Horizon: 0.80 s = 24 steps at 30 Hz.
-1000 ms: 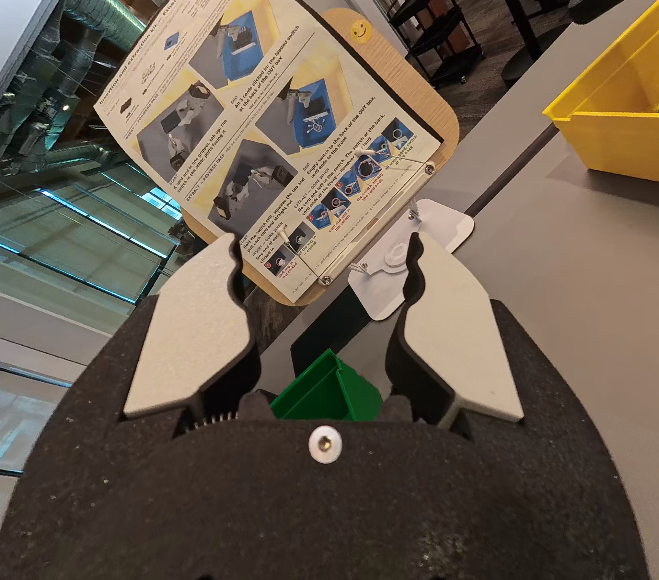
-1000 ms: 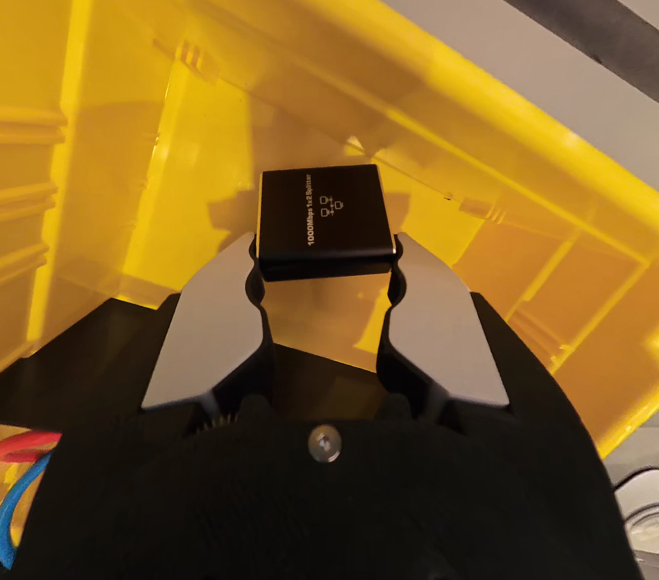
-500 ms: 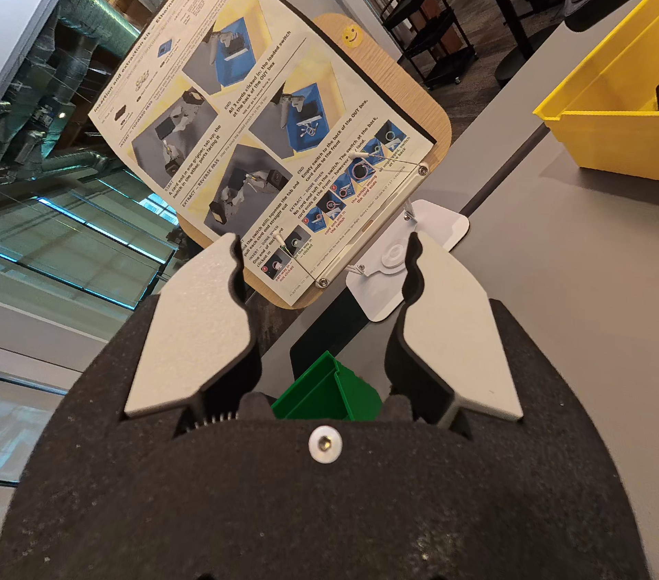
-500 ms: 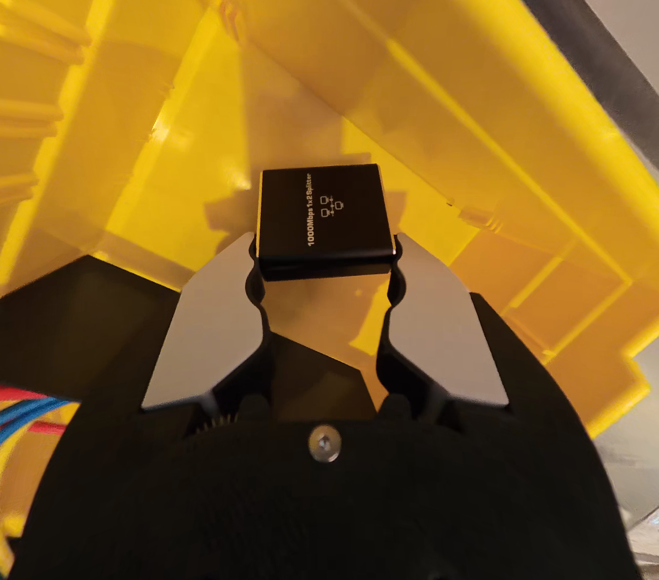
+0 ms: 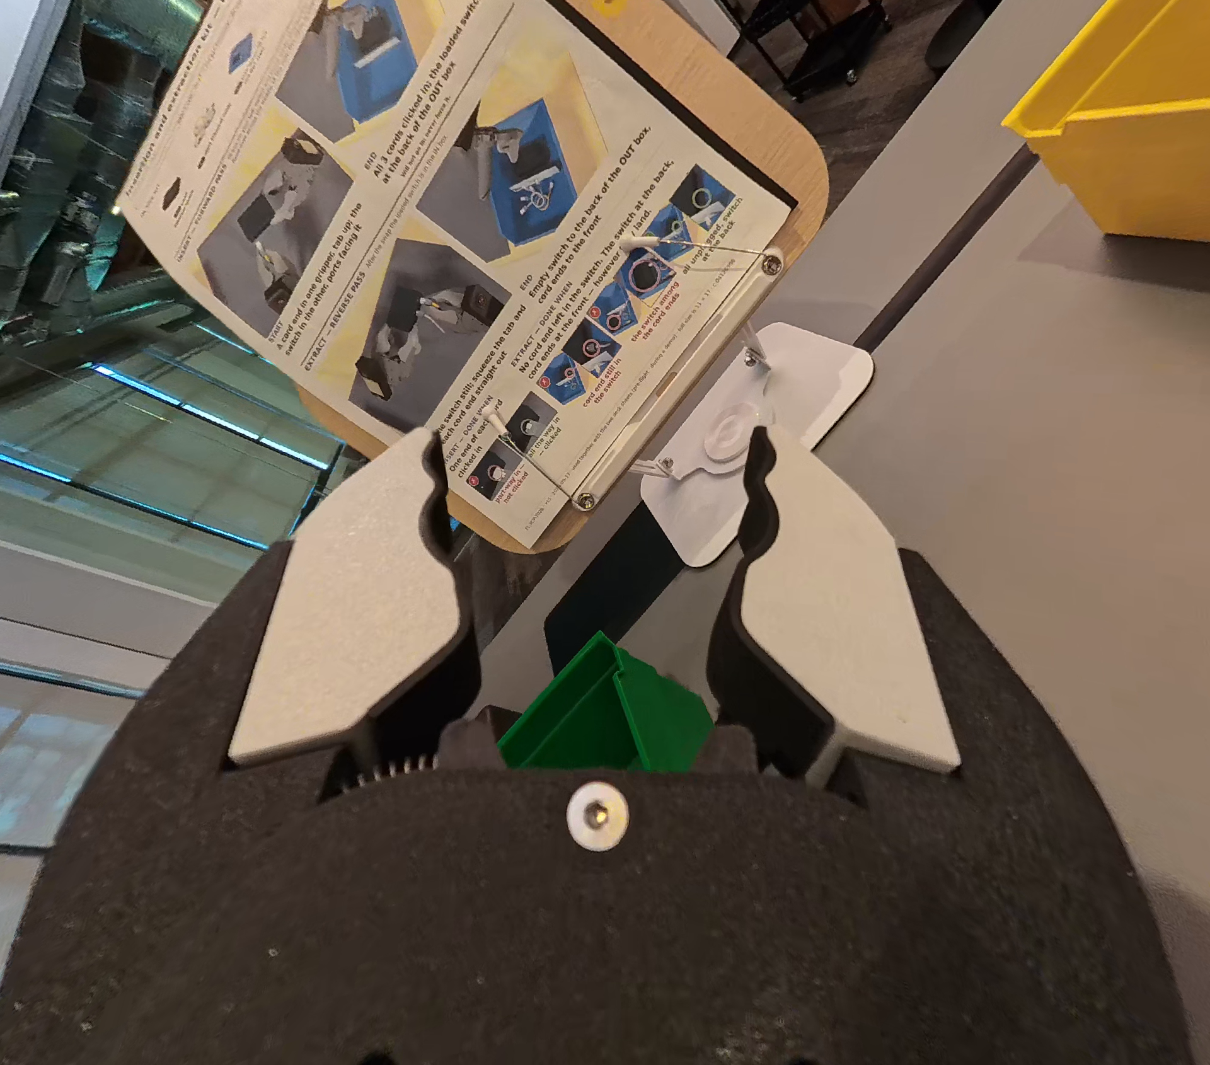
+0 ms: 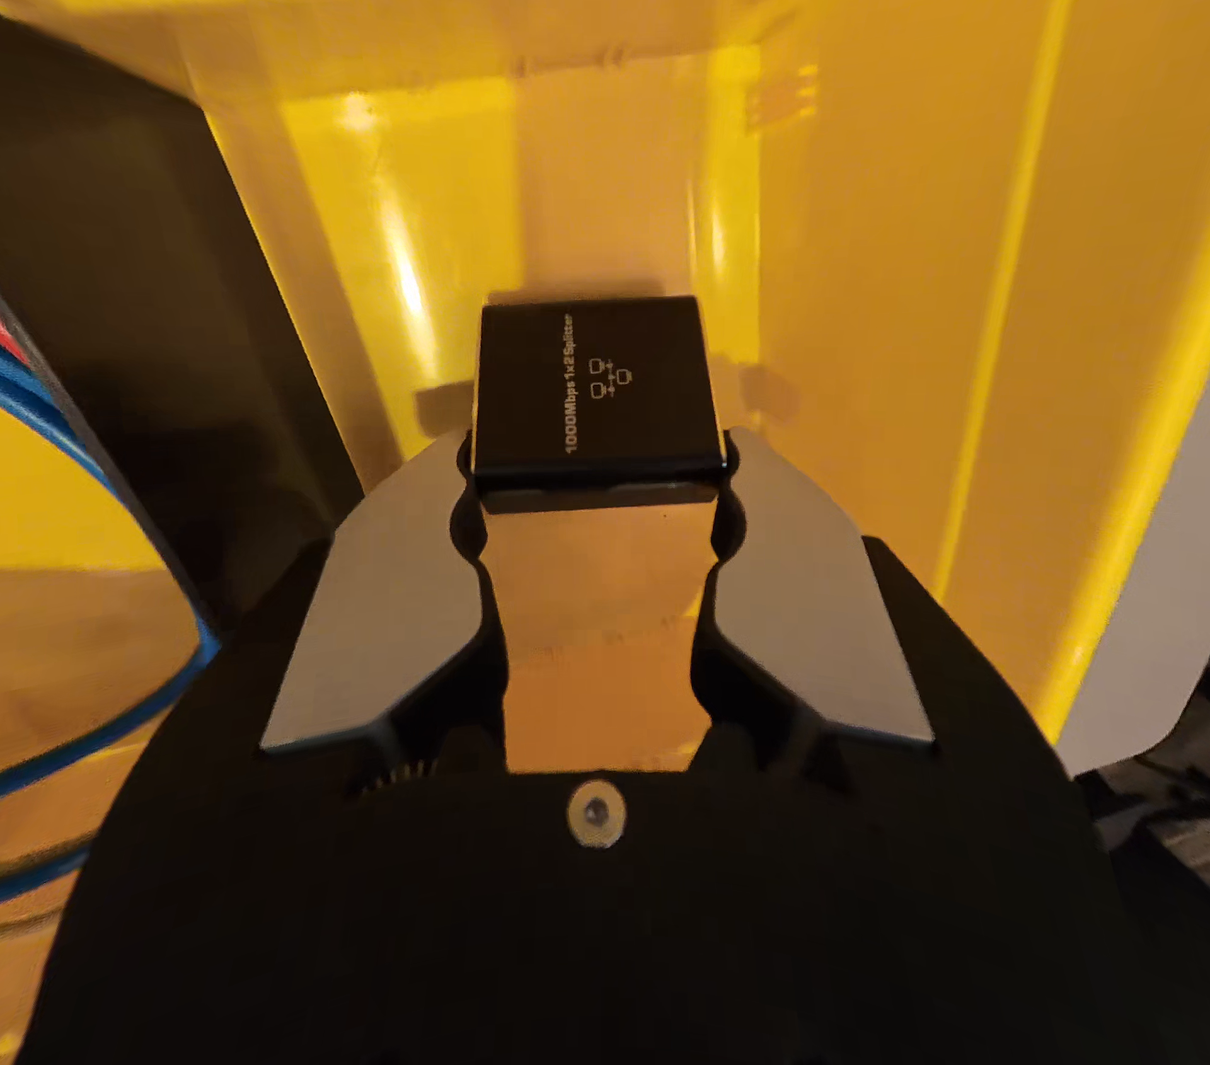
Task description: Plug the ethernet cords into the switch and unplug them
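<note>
The right gripper (image 6: 597,461) was clamped on the switch (image 6: 592,388), a small black box pinched by its near edge between the two fingertips and held inside the yellow bin (image 6: 916,182). Over the preceding second the bin's walls had swung round the gripper: a second ago the rim and the grey surface beyond it showed above the switch, whereas now only the yellow interior filled the view, so the gripper had turned and pushed deeper while its hold on the switch stayed the same. Blue cords (image 6: 98,510) curved along the left edge of that view, with a sliver of red beside them, though blur made it hard to tell how many there were or where their plugs lay. The left gripper (image 5: 592,461) hung empty with its fingers apart, above the grey surface (image 5: 1015,510), facing an instruction sheet on a wooden stand (image 5: 458,195); it had drifted only slightly, and the green bin (image 5: 609,719) sat just beneath it. Judging by this, the switch was in hand but no cord had been picked up yet, so plugging had not begun, and the free gripper would need to fetch a cord end.
</note>
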Tool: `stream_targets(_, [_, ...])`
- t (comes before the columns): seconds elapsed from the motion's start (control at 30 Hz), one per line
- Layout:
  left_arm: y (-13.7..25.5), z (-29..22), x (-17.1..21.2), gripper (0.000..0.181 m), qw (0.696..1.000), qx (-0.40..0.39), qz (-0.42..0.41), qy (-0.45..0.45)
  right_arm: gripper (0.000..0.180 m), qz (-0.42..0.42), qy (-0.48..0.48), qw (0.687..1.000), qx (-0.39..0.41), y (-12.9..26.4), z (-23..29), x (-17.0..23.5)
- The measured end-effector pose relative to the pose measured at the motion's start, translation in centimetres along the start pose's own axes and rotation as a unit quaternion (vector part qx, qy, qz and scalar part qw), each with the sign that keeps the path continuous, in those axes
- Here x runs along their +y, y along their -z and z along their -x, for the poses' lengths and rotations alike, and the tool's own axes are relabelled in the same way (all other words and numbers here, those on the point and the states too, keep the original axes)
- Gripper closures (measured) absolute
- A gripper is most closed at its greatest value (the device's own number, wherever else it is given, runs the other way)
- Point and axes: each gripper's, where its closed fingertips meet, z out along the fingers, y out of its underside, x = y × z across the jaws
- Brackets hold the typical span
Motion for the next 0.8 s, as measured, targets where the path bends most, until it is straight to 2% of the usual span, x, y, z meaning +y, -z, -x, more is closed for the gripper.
stream_targets(0.17, [-1.4, -0.9, 1.1, 0.094, 1.0, 0.005, 0.022, -0.01, 0.11, 0.016, 0.037, 0.999, 0.005, -0.3, -0.2, 0.7])
stream_targets(0.4, [-1.7, -1.6, 0.9, 0.093, 1.0, 0.006, 0.013, -0.027, 0.11, 0.097, 0.067, 0.993, 0.003, -1.0, -0.6, 2.5])
stream_targets(0.53, [-1.8, -1.9, 0.9, 0.092, 0.999, 0.009, 0.011, -0.03, 0.11, 0.139, 0.097, 0.985, 0.034, -0.7, -1.2, 3.1])
stream_targets(0.7, [-1.5, -2.0, 0.8, 0.091, 0.999, 0.015, 0.013, -0.034, 0.11, 0.201, 0.102, 0.97, 0.094, 2.0, -2.9, 4.7])
stream_targets(0.8, [-0.7, -0.9, 0.3, 0.091, 1.0, 0.009, 0.003, -0.026, 0.113, 0.168, 0.078, 0.969, 0.163, 6.0, -3.7, 4.0])
